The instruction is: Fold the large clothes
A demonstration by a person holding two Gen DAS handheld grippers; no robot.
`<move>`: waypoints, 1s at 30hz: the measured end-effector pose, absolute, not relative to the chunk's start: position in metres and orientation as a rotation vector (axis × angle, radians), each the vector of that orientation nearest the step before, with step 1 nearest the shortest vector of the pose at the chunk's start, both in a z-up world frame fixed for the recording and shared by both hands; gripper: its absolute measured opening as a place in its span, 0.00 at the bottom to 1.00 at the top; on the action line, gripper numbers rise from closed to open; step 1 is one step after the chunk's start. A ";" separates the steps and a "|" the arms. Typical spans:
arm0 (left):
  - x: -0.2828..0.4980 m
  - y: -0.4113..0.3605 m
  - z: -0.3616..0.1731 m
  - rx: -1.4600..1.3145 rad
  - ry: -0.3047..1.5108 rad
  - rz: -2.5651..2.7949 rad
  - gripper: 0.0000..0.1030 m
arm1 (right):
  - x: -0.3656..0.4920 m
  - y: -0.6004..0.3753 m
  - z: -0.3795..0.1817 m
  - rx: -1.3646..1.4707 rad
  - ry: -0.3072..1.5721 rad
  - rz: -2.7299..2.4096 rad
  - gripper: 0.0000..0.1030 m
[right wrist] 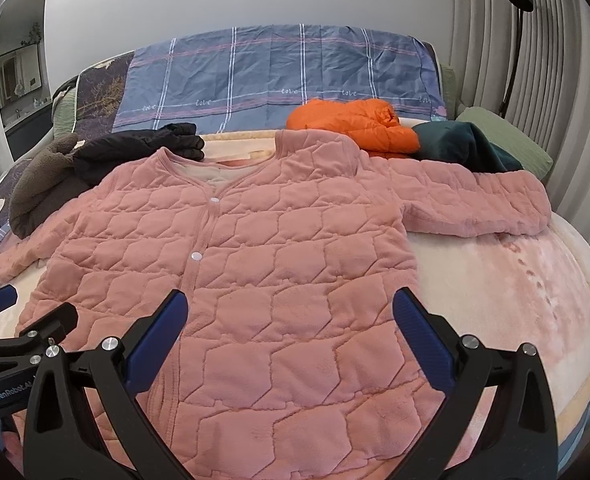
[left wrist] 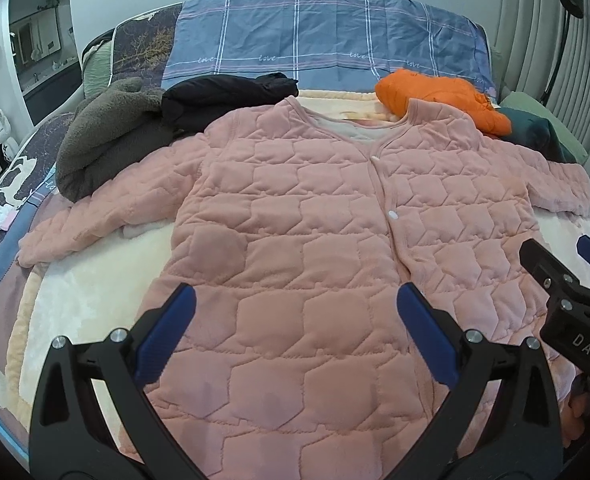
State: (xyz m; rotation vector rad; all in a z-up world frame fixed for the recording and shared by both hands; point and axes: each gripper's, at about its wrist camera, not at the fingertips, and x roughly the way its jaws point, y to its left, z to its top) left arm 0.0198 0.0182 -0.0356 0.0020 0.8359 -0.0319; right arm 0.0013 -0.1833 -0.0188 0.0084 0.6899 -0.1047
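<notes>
Your left gripper [left wrist: 295,312] hangs over the lower front of the pink quilted jacket [left wrist: 315,220], blue-padded fingers spread wide and holding nothing. Your right gripper [right wrist: 291,316] sits just beside it over the same hem area, equally wide apart and empty. The jacket lies flat, front up and buttoned, sleeves out to both sides, on a cream fleece blanket [right wrist: 495,280] covering the bed. Behind its collar lie a black garment [left wrist: 223,98], a grey-brown fleece [left wrist: 103,136], an orange puffer jacket [right wrist: 359,126] and a blue plaid pillow [left wrist: 315,36].

Left claw [left wrist: 295,308], right claw [right wrist: 289,312]: black frames, blue pads, silver screws.
</notes>
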 end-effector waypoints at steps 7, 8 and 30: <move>0.021 0.021 -0.039 -0.011 0.839 -0.038 0.98 | 0.009 -0.190 -0.026 0.026 0.763 -0.138 0.99; 0.021 0.021 -0.040 -0.013 0.836 -0.039 0.98 | 0.010 -0.192 -0.028 0.024 0.769 -0.148 0.99; 0.035 0.027 -0.056 -0.021 0.878 -0.045 0.98 | 0.019 -0.198 -0.034 0.028 0.799 -0.168 0.99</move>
